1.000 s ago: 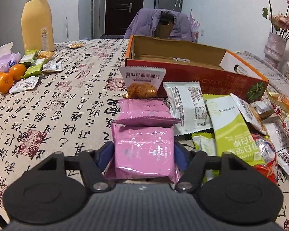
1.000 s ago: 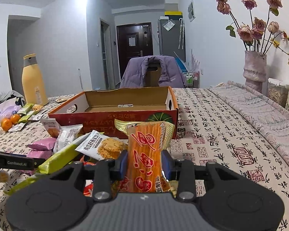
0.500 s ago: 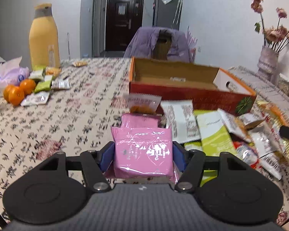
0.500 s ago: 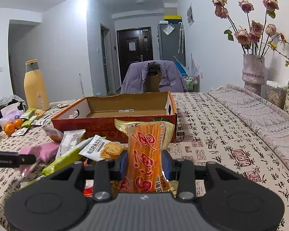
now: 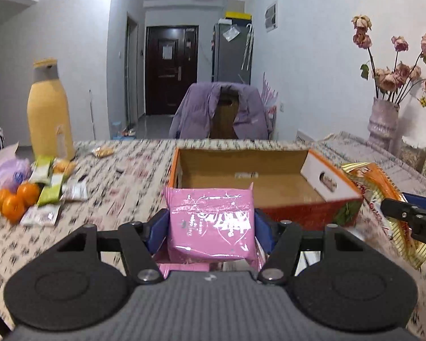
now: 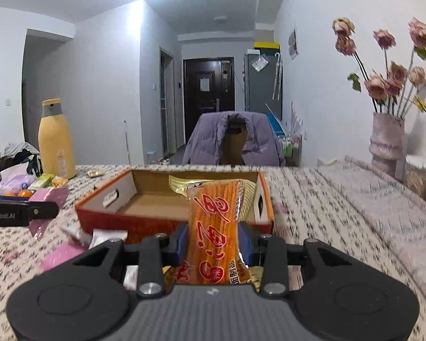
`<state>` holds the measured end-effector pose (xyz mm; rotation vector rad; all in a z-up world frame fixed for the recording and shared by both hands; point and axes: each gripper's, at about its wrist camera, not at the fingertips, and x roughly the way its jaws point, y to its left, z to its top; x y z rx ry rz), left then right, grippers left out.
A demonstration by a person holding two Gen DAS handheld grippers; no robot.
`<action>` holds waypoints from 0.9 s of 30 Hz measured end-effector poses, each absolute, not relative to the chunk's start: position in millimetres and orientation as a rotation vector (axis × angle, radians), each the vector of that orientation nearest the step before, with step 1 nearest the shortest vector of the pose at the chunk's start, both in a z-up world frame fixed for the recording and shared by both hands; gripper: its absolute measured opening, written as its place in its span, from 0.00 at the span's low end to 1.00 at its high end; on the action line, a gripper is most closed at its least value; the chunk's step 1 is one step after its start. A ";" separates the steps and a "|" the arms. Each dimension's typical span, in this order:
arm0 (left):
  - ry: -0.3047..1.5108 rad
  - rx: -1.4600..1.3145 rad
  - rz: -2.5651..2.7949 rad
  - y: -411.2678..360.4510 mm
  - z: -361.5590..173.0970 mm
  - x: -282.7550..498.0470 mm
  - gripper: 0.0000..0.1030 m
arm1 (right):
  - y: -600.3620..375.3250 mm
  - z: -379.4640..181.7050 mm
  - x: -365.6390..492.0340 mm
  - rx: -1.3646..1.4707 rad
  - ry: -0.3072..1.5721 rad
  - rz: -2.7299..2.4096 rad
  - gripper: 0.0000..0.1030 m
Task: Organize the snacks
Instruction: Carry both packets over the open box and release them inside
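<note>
Snacks are in transit: both grippers hold a packet lifted off the table, facing the open box (image 5: 250, 182) at twelve o'clock.

The left gripper (image 5: 211, 223) is about half open, its blue pads pressed on a pink packet (image 5: 211, 221); the right gripper (image 6: 213, 240) is at its narrowest, clamped on an orange packet (image 6: 214, 227).

In my judgement the carry step is under way. Next, each packet needs bringing over the box rim, lowering inside and releasing without the two grippers colliding.

More packets (image 6: 108, 237) lie on the tablecloth (image 6: 340, 199) at nine o'clock of the right gripper.

Red Chinese characters mark the orange packet, too stylised to read; the pink packet's white print is unreadable. "Robot.AI" shows on the left gripper's side in the right view.
</note>
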<state>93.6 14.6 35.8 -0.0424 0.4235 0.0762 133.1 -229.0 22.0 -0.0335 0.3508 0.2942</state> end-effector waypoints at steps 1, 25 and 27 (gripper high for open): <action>0.421 -0.040 0.076 13.2 38.7 99.5 0.62 | -227.6 26.2 139.3 -0.030 0.345 0.296 0.35; 0.469 -0.106 0.161 24.8 23.5 267.8 0.62 | -179.6 8.2 307.0 -0.044 0.451 0.273 0.35; 0.491 -0.102 0.158 26.8 13.6 273.7 0.62 | -179.5 -0.2 312.8 -0.049 0.479 0.275 0.35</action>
